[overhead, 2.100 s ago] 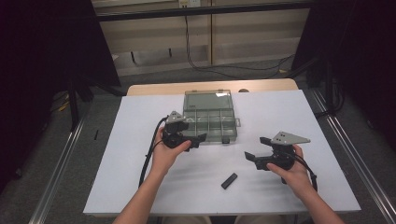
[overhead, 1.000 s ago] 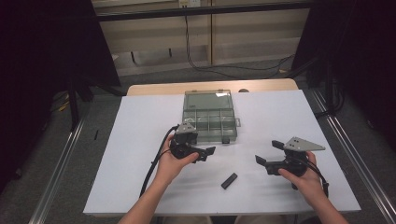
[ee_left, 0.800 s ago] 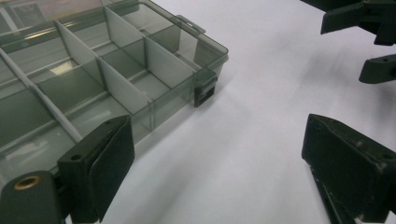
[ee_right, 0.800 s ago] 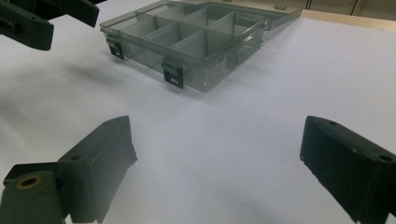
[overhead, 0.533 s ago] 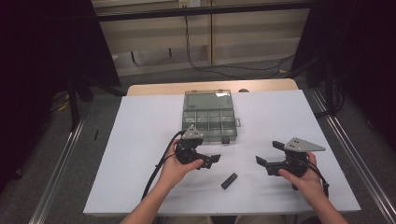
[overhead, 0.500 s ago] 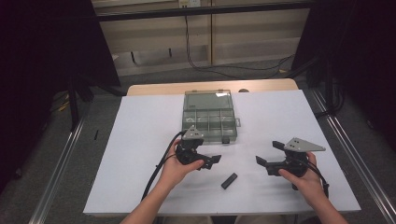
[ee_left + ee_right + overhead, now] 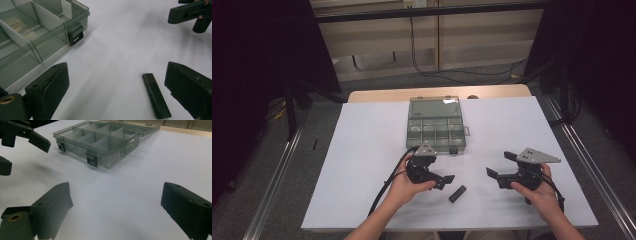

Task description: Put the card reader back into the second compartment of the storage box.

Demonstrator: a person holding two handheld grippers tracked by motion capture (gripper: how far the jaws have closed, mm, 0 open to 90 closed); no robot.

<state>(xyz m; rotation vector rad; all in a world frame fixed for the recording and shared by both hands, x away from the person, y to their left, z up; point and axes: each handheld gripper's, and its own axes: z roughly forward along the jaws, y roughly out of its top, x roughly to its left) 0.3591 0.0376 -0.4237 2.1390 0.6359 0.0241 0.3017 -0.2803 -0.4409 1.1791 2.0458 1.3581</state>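
Observation:
A clear compartment box [image 7: 435, 125] stands open on the white table [image 7: 362, 150], its lid laid back. A small black bar [image 7: 457, 193] lies flat in front of it. My left gripper [image 7: 445, 182] is open just left of the bar, low over the table. In the left gripper view the bar [image 7: 156, 98] lies close inside the right-hand jaw, with the left gripper [image 7: 117, 92] wide and nothing gripped. My right gripper [image 7: 500, 164] is open further right, holding nothing. In the right gripper view the right gripper [image 7: 120, 207] faces the box [image 7: 100, 140].
The box's compartments [image 7: 32, 37] look empty, and two black latches [image 7: 92, 160] hang on its front wall. The other hand's gripper [image 7: 190, 12] is at the top right of the left gripper view. Bare white table lies to both sides.
My left gripper has moved right and toward the person, from beside the box down to the black bar. The right gripper dropped slightly nearer the front edge, then held still.

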